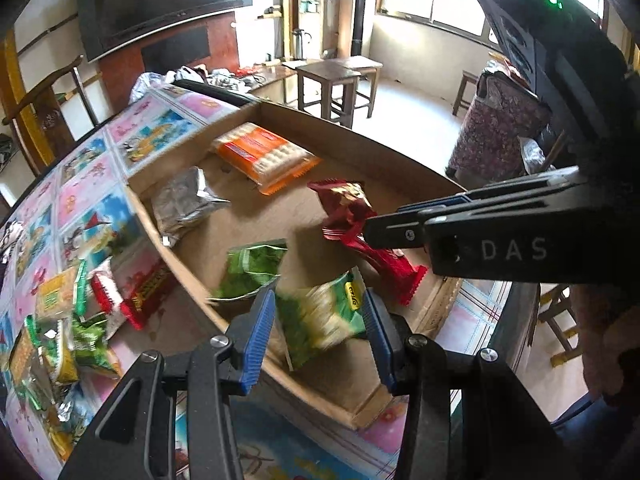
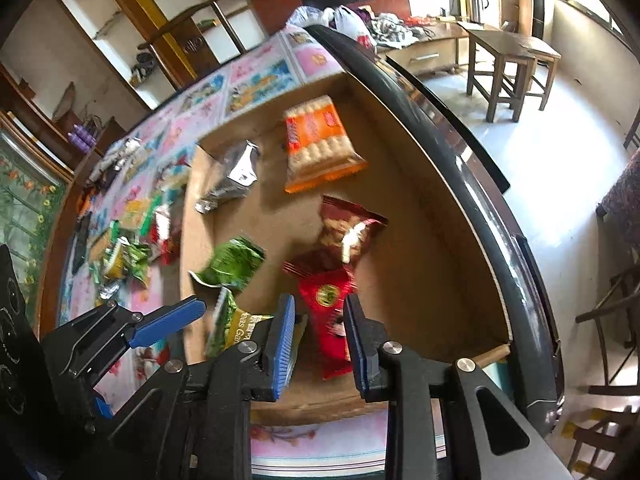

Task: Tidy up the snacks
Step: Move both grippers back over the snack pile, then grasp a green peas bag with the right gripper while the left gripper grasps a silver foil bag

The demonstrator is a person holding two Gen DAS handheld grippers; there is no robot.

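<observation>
A shallow cardboard box [image 1: 180, 236] [image 2: 440, 240] lies on the table. In it are an orange biscuit pack [image 1: 266, 154] [image 2: 318, 142], a silver pouch [image 1: 182, 202] [image 2: 234, 174], a green pack [image 1: 252, 266] [image 2: 232, 262] and a dark red snack bag [image 1: 346, 200] [image 2: 350, 226]. My left gripper [image 1: 320, 326] is open around a green-and-white pack [image 1: 316, 320] [image 2: 232, 322], which is blurred. My right gripper [image 2: 320, 340] [image 1: 372, 236] is open over a red bar pack [image 2: 330, 312] [image 1: 380, 260] in the box.
Several loose snack packs [image 1: 80, 320] [image 2: 124, 248] lie on the patterned tablecloth [image 1: 92, 176] left of the box. The table's dark rim [image 2: 480, 200] runs along the right. Wooden stools [image 1: 340, 80] [image 2: 512, 64] and chairs stand on the floor beyond.
</observation>
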